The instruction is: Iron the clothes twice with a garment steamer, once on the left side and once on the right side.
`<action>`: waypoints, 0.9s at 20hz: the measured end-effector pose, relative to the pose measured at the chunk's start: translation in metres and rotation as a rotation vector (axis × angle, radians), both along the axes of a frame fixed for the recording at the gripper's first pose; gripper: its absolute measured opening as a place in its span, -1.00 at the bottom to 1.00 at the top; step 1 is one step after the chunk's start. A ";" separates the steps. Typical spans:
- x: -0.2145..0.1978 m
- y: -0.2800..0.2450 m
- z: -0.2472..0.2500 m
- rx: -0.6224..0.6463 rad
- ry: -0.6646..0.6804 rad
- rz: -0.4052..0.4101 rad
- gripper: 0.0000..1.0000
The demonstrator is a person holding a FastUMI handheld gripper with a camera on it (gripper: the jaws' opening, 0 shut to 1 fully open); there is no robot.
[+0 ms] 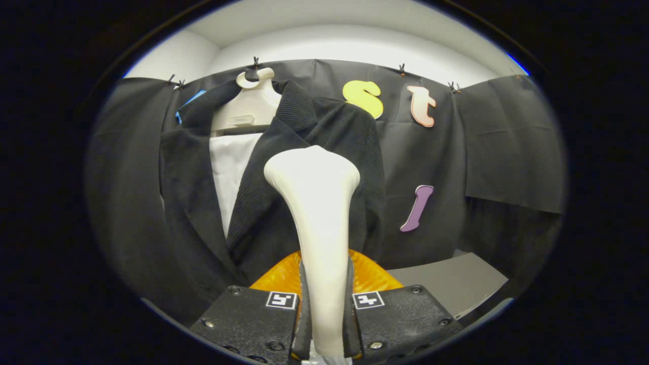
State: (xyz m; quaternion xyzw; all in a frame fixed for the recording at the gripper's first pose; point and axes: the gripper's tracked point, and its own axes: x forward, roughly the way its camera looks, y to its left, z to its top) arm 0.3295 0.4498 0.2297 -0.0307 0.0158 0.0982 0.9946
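Gripper (324,309) clamped on white garment steamer (317,213) handle, steamer head raised before dark jacket (284,203) beyond

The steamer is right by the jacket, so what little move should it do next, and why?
Probably glide down the jacket panel. The gripper has both fingers pressed on the white steamer, and its wide head sits high on the dark jacket, on the panel beside the white shirt. Most of that panel lies below the head.

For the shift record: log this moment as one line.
tool: shut on steamer | steamer head: raised before jacket, contact unclear | jacket: on hanger, open over white shirt
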 end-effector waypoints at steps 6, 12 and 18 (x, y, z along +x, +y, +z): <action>-0.002 0.001 -0.022 -0.010 0.040 0.002 -0.46; -0.003 0.001 -0.060 -0.030 0.089 -0.001 -0.46; -0.002 -0.005 -0.105 -0.057 0.135 -0.014 -0.46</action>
